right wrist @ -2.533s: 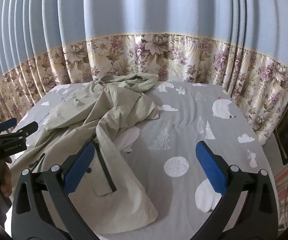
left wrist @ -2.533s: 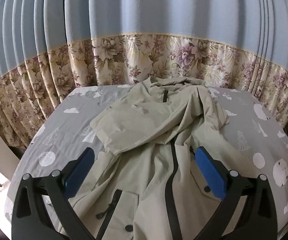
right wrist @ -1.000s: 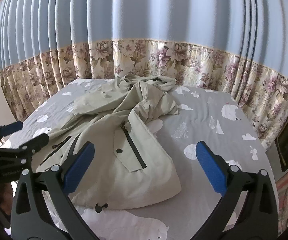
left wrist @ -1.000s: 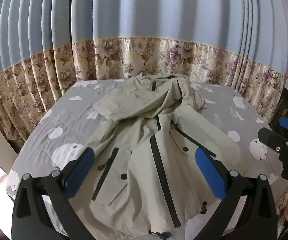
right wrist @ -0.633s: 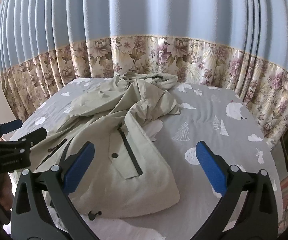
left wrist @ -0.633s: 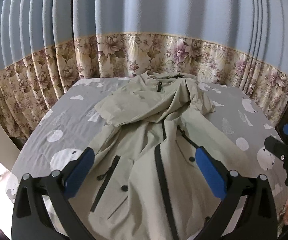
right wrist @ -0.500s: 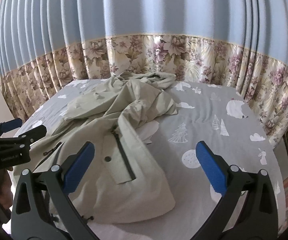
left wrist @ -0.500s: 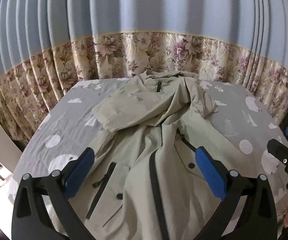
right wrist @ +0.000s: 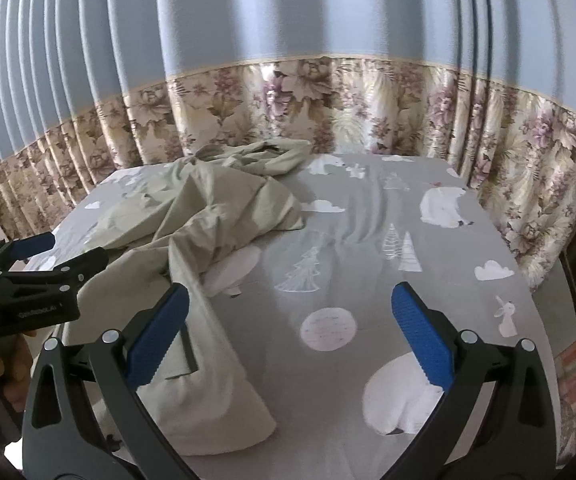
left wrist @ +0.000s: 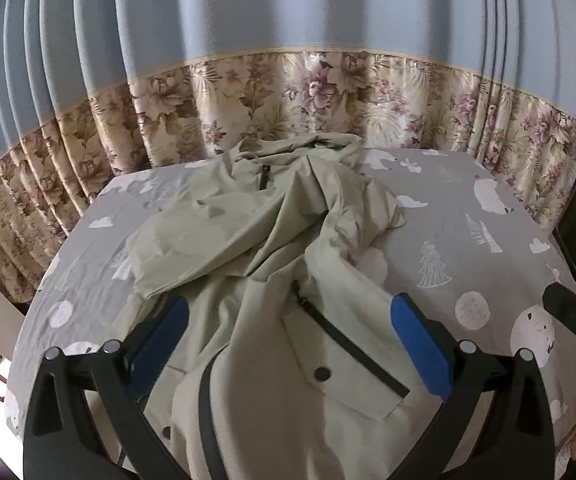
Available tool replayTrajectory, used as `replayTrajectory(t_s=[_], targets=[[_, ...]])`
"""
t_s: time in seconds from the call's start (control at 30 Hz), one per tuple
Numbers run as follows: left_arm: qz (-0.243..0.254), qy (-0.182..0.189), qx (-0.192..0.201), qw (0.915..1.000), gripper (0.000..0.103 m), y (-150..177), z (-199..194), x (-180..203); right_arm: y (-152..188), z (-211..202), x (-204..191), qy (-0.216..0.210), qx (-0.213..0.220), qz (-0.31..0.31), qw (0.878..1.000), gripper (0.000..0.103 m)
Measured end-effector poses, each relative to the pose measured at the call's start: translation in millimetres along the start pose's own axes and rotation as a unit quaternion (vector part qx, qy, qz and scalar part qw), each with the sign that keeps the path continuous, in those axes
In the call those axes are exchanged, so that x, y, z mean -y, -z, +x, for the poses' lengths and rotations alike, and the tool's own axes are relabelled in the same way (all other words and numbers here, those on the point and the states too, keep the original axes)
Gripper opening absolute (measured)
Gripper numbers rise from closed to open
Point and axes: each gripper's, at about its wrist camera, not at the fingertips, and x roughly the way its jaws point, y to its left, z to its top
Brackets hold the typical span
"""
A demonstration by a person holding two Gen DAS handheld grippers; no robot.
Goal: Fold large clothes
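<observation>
Both claws spread wide, nothing gripped. Left claw (left wrist: 288, 332) hangs over the jacket's (left wrist: 272, 320) lower front, blue pads (left wrist: 420, 344) either side of the pocket flap (left wrist: 340, 364) and its snap; right claw (right wrist: 288, 332) hangs over bare bed sheet (right wrist: 368, 240), left pad just at the jacket's right edge (right wrist: 208, 320), rest of the span over the printed circle and bear. Change over the last second: both views have pushed in and down toward the bed. A second ago the left wrist view showed the whole hem and both front panels; now the hem is out of frame at the bottom and the pocket fills the gap between the pads. In the right wrist view the sheet has grown and the jacket slid left. The jacket itself looks unmoved: same heap, upper half bunched with a sleeve (left wrist: 192, 248) thrown across the chest, hood end up by the floral curtain (left wrist: 328, 92), lower half roughly flat toward the near bed edge. My read: this is approach, no fold started, garment not yet spread. Right claw is lined up on sheet rather than cloth, so it probably needs to shift left to catch the side edge. Crumpled top will need flattening before any fold holds.
</observation>
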Motion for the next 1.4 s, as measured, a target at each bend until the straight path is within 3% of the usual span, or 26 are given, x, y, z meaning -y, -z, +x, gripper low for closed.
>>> replayTrajectory(t_s=[0.27, 0.53, 0.87, 0.97, 1.23, 1.3, 1.37, 1.4], targets=[[-0.016, -0.009, -0.003, 0.9998, 0.101, -7, 13, -20, -4, 18, 3, 0.010, -0.016, 0.004, 1.000, 0.100], [-0.006, -0.014, -0.004, 0.9999, 0.101, -13, 30, -57, -14, 42, -19, 0.019, -0.021, 0.005, 1.000, 0.100], [0.056, -0.019, -0.013, 0.9982, 0.101, -27, 86, -90, -41, 72, -61, 0.031, -0.032, -0.009, 0.999, 0.100], [0.051, 0.001, -0.016, 0.9986, 0.101, -33, 100, -97, -50, 82, -70, 0.036, -0.034, -0.019, 0.999, 0.100], [0.088, 0.013, -0.046, 0.9949, 0.100, -37, 157, -84, -77, 133, -77, 0.034, -0.055, -0.034, 0.997, 0.100], [0.097, 0.014, -0.058, 0.9935, 0.086, -35, 173, -80, -82, 155, -75, 0.034, -0.067, -0.034, 0.997, 0.100], [0.090, 0.029, -0.080, 0.9923, 0.041, -36, 190, -82, -87, 178, -72, 0.033, -0.084, -0.035, 0.995, 0.100], [0.078, 0.047, -0.090, 0.9918, 0.034, -37, 196, -86, -88, 188, -70, 0.035, -0.091, -0.034, 0.995, 0.100]])
